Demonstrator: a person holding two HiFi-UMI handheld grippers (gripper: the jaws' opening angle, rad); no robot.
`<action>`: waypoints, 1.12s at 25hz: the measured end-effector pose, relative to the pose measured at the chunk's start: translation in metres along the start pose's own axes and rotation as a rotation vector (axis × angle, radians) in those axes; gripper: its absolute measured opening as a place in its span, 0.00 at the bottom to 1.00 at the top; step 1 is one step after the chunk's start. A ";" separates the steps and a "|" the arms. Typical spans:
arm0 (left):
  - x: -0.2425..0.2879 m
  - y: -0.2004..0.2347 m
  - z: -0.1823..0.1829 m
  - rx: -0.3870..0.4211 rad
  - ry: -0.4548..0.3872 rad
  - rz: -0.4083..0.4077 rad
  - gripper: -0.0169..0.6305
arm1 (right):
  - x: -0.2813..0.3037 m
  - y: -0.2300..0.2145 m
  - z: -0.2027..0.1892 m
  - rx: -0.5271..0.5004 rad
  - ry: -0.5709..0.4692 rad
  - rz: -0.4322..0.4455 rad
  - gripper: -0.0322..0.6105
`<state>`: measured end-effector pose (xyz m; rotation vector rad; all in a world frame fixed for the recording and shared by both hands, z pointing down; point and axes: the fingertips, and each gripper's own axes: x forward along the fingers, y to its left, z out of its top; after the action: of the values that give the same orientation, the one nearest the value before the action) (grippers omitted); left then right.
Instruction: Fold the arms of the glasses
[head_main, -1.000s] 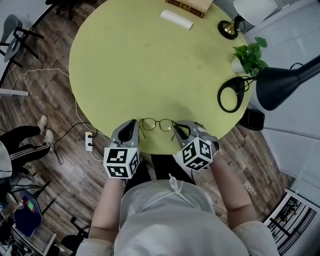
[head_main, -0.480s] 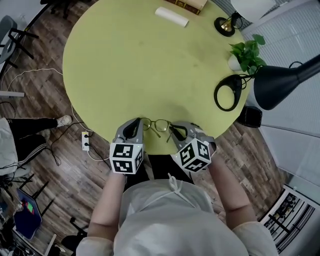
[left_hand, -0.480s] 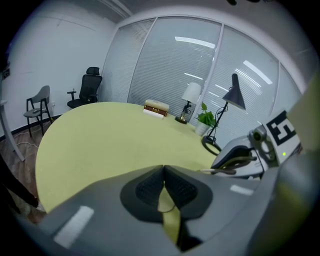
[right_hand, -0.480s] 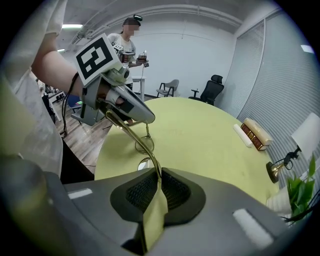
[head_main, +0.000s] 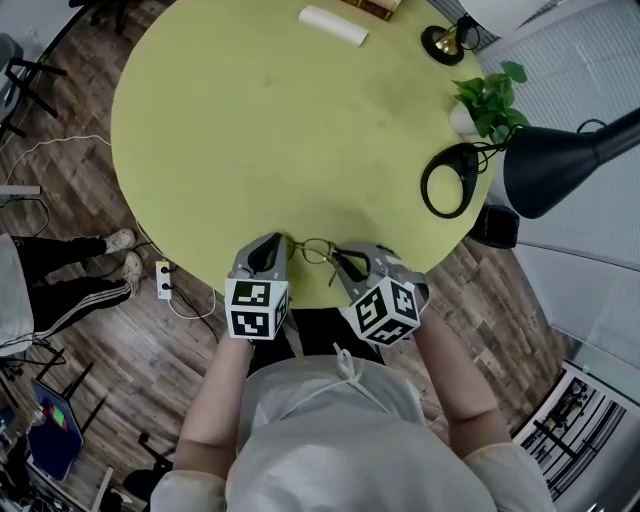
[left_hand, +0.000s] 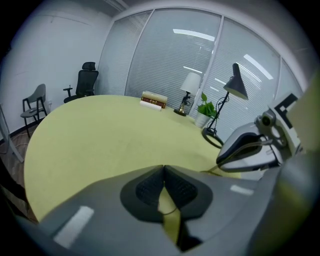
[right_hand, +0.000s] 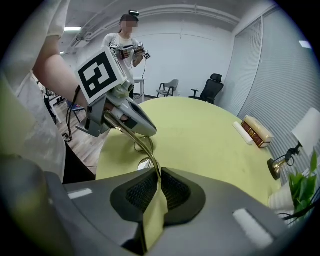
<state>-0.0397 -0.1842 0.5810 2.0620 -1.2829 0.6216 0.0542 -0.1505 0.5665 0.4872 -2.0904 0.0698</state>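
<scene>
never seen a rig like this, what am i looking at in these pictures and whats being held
No robot: a person holds a claw in each hand; the patterned cubes are part of them. One picture is from a camera on the person's head, looking down; the other two cameras ride on the claws. The round yellow-green table carries a white roll, a potted plant and a black desk lamp. The left claw and right claw are each shut on the gold wire-rimmed glasses at the near edge.
</scene>
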 end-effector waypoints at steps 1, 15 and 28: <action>0.002 -0.001 -0.002 0.000 0.004 0.000 0.04 | 0.000 0.000 0.000 0.001 -0.001 0.001 0.09; -0.009 -0.007 -0.006 -0.009 -0.015 -0.012 0.04 | -0.001 0.004 -0.003 -0.008 0.012 0.001 0.09; -0.016 0.001 -0.060 -0.135 0.107 0.022 0.04 | -0.002 0.007 0.002 -0.055 0.034 -0.007 0.09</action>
<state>-0.0513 -0.1317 0.6123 1.8824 -1.2530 0.6290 0.0512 -0.1435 0.5649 0.4577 -2.0516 0.0165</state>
